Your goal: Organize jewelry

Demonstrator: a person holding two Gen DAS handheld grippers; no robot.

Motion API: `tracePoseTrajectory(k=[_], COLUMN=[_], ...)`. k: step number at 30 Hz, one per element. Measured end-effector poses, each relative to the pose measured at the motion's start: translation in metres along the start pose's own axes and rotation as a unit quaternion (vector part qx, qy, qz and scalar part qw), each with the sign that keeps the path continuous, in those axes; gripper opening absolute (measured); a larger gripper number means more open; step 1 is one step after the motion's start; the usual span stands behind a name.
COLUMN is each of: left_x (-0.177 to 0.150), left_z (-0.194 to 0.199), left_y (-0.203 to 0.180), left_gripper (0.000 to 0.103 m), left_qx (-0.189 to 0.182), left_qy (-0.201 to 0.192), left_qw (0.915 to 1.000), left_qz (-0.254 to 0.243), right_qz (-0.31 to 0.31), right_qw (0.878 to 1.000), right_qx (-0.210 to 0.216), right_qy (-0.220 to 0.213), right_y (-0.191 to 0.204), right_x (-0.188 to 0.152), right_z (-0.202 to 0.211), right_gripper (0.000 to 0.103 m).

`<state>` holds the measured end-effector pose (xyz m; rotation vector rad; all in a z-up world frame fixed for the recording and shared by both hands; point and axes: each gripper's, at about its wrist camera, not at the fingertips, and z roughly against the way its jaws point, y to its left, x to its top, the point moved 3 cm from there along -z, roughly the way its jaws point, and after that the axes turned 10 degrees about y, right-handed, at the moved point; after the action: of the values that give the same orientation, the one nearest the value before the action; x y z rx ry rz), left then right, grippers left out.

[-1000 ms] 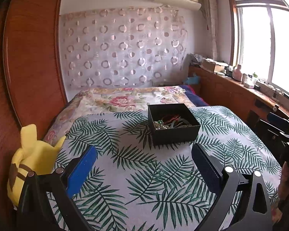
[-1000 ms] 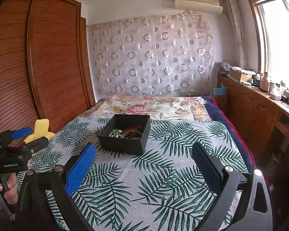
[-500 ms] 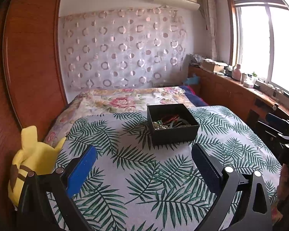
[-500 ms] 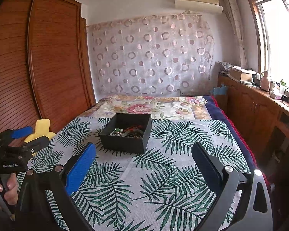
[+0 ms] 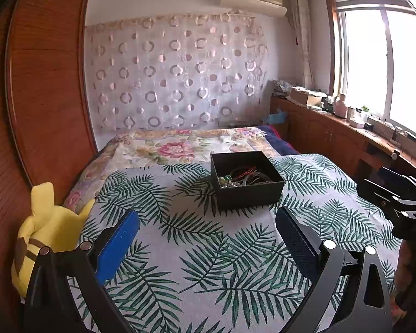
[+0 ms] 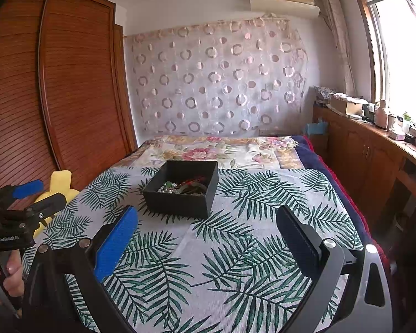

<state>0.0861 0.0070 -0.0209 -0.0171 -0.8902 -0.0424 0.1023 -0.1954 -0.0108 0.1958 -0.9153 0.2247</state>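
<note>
An open black box [image 5: 246, 191] stands on the bed's palm-leaf cloth [image 5: 202, 249]. It holds a tangle of jewelry [image 5: 242, 179]: beads, red and dark cords. The box also shows in the right wrist view [image 6: 180, 202] with the jewelry [image 6: 187, 187] inside. My left gripper [image 5: 206, 226] is open and empty, well short of the box. My right gripper [image 6: 206, 223] is open and empty, also short of the box. Each gripper shows at the edge of the other's view: the right one [image 5: 393, 194], the left one [image 6: 30, 197].
A yellow plush toy [image 5: 45, 230] lies at the bed's left edge by the wooden wardrobe [image 5: 41, 97]. A floral quilt [image 5: 180, 145] covers the far half of the bed. A wooden counter [image 6: 374, 149] with small items runs under the window on the right.
Both grippers have stayed open. The views have shifted only slightly; the box sits a touch farther off in both.
</note>
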Motion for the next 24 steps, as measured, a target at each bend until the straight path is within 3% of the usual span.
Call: tracePoseTrajectory(k=[24], left_x=[0.005], left_z=[0.012], left_y=[0.002], left_gripper=[0.095], left_qx=[0.001], left_qy=[-0.011], left_qw=[0.9999], left_qz=[-0.004], right_qz=[-0.003], right_qw=[1.0], right_qx=[-0.002], right_qy=[-0.005], right_y=[-0.001], right_x=[0.002], right_z=[0.001], right_gripper=[0.101])
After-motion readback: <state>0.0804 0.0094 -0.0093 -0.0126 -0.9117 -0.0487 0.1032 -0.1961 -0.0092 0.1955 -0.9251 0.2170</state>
